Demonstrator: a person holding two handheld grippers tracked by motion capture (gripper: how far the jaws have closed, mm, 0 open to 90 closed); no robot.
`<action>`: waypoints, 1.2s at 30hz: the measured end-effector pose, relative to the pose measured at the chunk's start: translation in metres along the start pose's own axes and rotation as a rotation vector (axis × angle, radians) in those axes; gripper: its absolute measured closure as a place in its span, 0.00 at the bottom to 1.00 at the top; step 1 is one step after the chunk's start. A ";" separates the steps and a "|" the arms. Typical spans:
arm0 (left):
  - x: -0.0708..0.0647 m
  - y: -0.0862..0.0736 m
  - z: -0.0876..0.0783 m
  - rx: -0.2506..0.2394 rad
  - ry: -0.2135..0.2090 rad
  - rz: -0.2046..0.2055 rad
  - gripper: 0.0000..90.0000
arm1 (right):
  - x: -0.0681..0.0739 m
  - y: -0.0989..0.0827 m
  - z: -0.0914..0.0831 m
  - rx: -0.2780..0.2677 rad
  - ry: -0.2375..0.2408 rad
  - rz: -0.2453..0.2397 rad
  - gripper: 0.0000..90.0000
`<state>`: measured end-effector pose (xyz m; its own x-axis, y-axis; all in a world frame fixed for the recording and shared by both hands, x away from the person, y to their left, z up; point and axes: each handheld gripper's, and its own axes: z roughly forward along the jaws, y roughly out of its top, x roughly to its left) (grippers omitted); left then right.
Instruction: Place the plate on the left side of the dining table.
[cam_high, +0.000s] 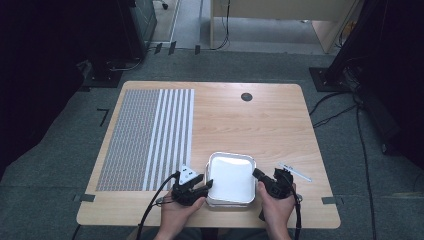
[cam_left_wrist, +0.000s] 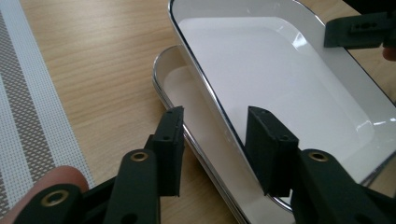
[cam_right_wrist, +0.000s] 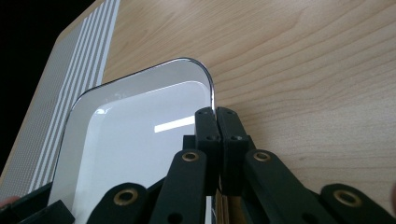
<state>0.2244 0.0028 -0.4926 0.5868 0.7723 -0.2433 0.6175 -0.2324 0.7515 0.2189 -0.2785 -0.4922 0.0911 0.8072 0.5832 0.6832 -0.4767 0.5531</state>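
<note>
A white tray with a shiny metal rim (cam_high: 231, 176) sits near the table's front edge between my two grippers. In the left gripper view the upper tray (cam_left_wrist: 280, 79) is tilted up over a second, similar tray (cam_left_wrist: 187, 93) lying beneath it on the table. My left gripper (cam_left_wrist: 215, 149) is open, its jaws standing either side of the upper tray's left rim. It is at the tray's left side (cam_high: 202, 186). My right gripper (cam_right_wrist: 217, 114) is shut on the tray's right rim (cam_right_wrist: 212, 91), at the tray's right side (cam_high: 257, 175).
A grey and white striped mat (cam_high: 145, 137) covers the table's left part. A thin white pen-like item (cam_high: 295, 171) lies just right of the right gripper. A black round grommet (cam_high: 246, 96) is set in the far table edge. Bare wood spreads behind the tray.
</note>
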 end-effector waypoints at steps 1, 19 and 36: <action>-0.001 0.000 0.000 0.005 0.003 0.006 0.67 | 0.000 0.000 0.000 0.000 -0.002 0.003 1.00; -0.006 -0.003 0.000 0.065 0.043 0.048 0.87 | 0.004 -0.004 0.002 -0.024 -0.016 -0.016 0.99; 0.005 0.004 -0.010 0.048 0.034 -0.016 0.93 | 0.015 -0.003 0.001 -0.007 -0.022 -0.020 1.00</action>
<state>0.2245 0.0114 -0.4848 0.5591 0.7954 -0.2340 0.6516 -0.2471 0.7172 0.2190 -0.2647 -0.4856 0.0934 0.8241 0.5587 0.6800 -0.4627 0.5688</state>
